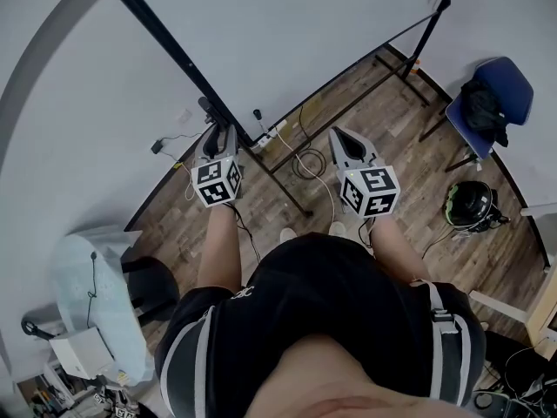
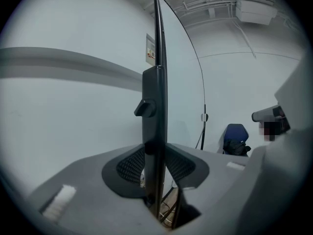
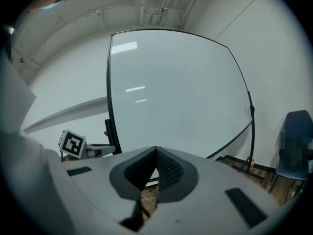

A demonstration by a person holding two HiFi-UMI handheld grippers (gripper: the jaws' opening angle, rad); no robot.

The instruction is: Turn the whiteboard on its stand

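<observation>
While the person stands facing the board point(image 3: 176, 92), it sits upright on its black stand point(image 2: 149, 89) on the wood floor point(image 1: 409, 164), close to the white wall point(image 1: 78, 103). Left gripper point(image 1: 218, 127) is at the board's left side edge, low down. Its own view looks along the board edge-on: the dark edge bar, with a knob point(image 2: 143, 107) on the upright just above, stands between the two pads. Both pads lie against it with no gap showing, so the jaws are closed onto the board's edge, part-way open by the width of that bar. Whether the pads bear on the board's frame alone or also on the upright cannot be told. Right gripper point(image 1: 341, 139) hangs free, well apart from the left one, pointing at the board's white face. Its jaw tips meet, with only floor seen through the slit behind them, and it holds nothing. Cables point(image 1: 305, 159) lie on the floor by the stand's foot. To the right are a blue chair point(image 1: 496, 94) with a dark bag on it and, nearer, a helmet point(image 1: 470, 203) on the floor.
</observation>
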